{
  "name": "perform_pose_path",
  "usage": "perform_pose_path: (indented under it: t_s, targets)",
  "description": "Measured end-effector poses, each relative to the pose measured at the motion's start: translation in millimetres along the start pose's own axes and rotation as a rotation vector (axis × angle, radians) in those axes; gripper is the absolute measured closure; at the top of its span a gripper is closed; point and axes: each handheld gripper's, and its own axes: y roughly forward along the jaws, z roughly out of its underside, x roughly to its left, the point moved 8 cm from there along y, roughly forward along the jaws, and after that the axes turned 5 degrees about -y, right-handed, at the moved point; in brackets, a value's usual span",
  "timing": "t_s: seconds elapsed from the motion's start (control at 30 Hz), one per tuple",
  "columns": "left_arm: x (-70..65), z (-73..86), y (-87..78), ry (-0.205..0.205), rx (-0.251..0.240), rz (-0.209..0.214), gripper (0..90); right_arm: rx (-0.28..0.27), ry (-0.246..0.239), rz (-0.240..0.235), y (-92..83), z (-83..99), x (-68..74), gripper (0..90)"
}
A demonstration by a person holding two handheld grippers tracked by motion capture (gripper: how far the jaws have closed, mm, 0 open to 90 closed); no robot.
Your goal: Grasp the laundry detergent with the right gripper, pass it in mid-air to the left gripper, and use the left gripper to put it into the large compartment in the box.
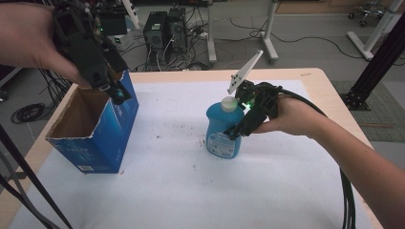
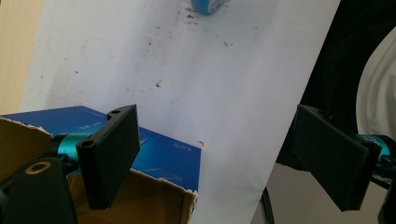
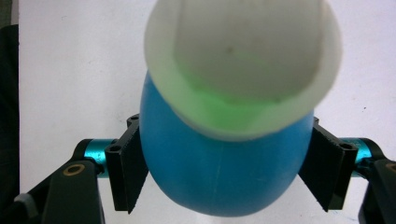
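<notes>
Right gripper view shows the two black jaws of the right gripper (image 3: 224,175) standing on either side of the round blue plastic bottle with a white cap (image 3: 219,177), touching its sides, so I judge the grasp is being taken while the bottle stands upright on the white surface (image 1: 191,191). For a good step, the jaws should press evenly on the middle of the body, below the cap, before any lift, because the rounded wall may slip. The left gripper (image 2: 233,158) hangs with its jaws released above the open blue cardboard box (image 1: 93,129), well apart from the bottle.

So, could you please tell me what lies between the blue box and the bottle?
Only bare white table cover separates the blue box and bottle in the high view.
</notes>
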Motion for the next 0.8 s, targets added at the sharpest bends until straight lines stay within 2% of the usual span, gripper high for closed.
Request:
perform_pose_path:
  t_s: [0.17, 0.4, 0.63, 0.8]
  targets:
    - [0.5, 0.1, 0.2, 0.008, 0.008, 0.000, 15.9, -0.002, -0.001, 0.001, -0.2, 0.3, 0.1, 25.7]
    - [-0.4, 0.0, 0.9, -0.008, 0.002, 0.002, 15.9, -0.003, -0.003, 0.001, 0.6, 0.1, 0.7, 27.6]
    - [0.0, 0.4, 1.6, -0.003, 0.007, 0.005, 16.0, -0.007, -0.009, 0.002, 2.3, -0.8, 0.4, 27.7]
    - [-0.2, 0.2, 2.2, -0.010, 0.005, 0.005, 15.9, -0.008, -0.017, -0.004, 2.7, -0.7, 1.2, 31.4]
